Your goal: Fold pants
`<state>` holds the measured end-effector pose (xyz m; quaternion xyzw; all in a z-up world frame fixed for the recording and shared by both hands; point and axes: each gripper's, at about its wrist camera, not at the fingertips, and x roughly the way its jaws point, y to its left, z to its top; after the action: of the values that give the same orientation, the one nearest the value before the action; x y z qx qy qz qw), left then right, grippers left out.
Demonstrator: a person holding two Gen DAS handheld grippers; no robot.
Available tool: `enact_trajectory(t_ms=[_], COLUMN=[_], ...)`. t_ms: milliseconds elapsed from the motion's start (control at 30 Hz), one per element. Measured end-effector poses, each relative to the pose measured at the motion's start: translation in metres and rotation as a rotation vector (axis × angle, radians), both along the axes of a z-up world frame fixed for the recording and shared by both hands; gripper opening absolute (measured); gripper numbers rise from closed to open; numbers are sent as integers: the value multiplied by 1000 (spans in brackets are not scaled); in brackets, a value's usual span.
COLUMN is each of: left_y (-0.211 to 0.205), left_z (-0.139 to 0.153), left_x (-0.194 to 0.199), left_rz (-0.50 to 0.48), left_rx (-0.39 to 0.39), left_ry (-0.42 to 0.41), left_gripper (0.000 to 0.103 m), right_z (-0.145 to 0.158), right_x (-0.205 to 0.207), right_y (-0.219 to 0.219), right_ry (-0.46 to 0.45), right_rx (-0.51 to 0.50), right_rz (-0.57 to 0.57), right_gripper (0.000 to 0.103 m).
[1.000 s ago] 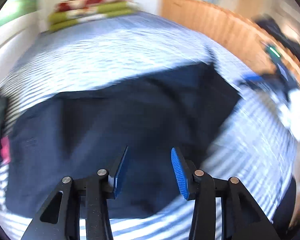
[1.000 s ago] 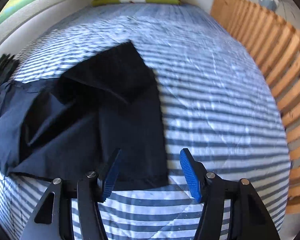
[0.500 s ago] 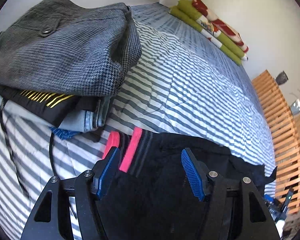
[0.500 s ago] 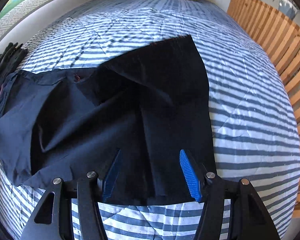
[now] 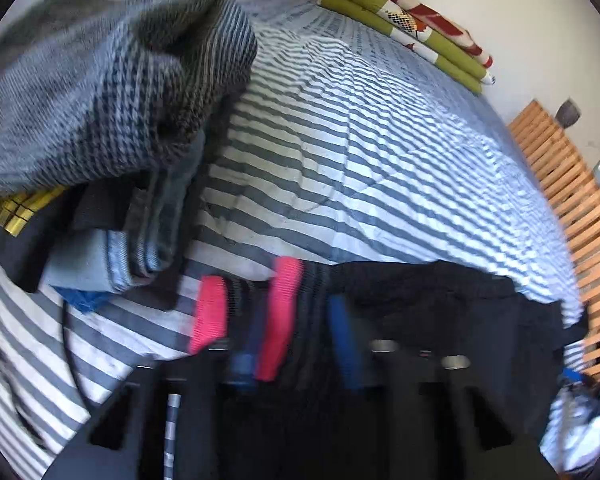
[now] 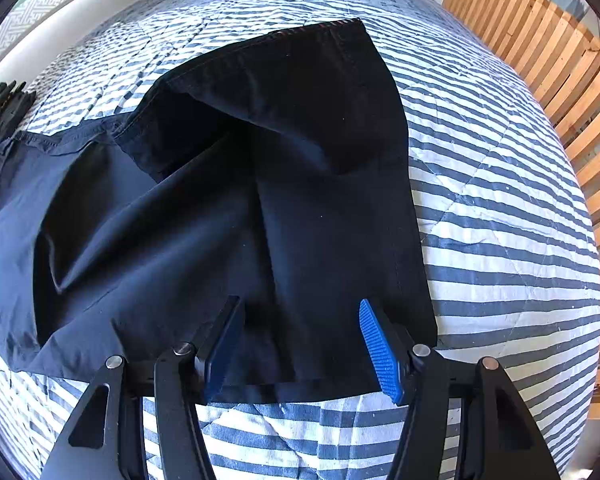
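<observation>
**Left gripper closes at the waistband; right gripper stands open over the leg hem**

The pants (image 6: 228, 208), dark navy, lie spread on the striped bed (image 6: 500, 220). In the right wrist view one leg is folded back on itself, its hem edge lying toward the far end of the bed, and the cloth shows loose creases on the left side.

The right gripper (image 6: 304, 344) hangs just above the near edge of the pants. Its jaws are apart, released, with the blue pads on either side of the cloth and nothing pinched between them.

The left wrist view is blurred. The left gripper (image 5: 296, 344) sits at the waistband (image 5: 282, 312), a dark band with two pink stripes, at the end of the pants nearest a pile of clothes (image 5: 100, 92). Its jaws have just been closing and stand nearly together, with the striped band between the blue pads. The blur hides whether the pads truly press on the cloth, so the grasp itself cannot be told for sure.

The pile, topped by a grey checked garment, sits on the bed just beyond the waistband, with jeans (image 5: 140, 248) beneath. Folded green blankets (image 5: 416, 28) lie at the far end of the bed. A wooden slatted frame (image 6: 560, 80) runs along the bed's right side.
</observation>
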<state>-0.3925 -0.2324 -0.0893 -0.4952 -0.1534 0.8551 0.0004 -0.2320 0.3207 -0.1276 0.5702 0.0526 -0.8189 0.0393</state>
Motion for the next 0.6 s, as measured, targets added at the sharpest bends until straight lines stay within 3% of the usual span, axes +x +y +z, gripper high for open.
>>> enact_trajectory(t_ms=[167,300,400,467,533,567,600], left_y=[-8,-27,-36,-31,-22,-16,-9], left_z=[16,43,31,30,44,54,62], left_x=[15,35,29,26,35,41,49], left_rz=[52,141,157,132,119,119,106], left_rx=[-20,-86,-101,-123,-153,-183,-196], left_ry=[57,123,48,8,63,88,114], left_gripper=[4,4,9,16,31,45,50], right_z=[-1,-3,-3,-3,1,4,10], right_x=[0,4,5,6,10,14,18], right_y=[5,9,15,16,20,25,32], right_ry=[-7,-15,-22,-24,-24,-18,-5], right_rx=[-5,-2,-23,-28,-37,-53,-73], right_rz=[-21,-26,-39,-48,-53,-64,-84], right_gripper=[56,56,56,56,56,56,56])
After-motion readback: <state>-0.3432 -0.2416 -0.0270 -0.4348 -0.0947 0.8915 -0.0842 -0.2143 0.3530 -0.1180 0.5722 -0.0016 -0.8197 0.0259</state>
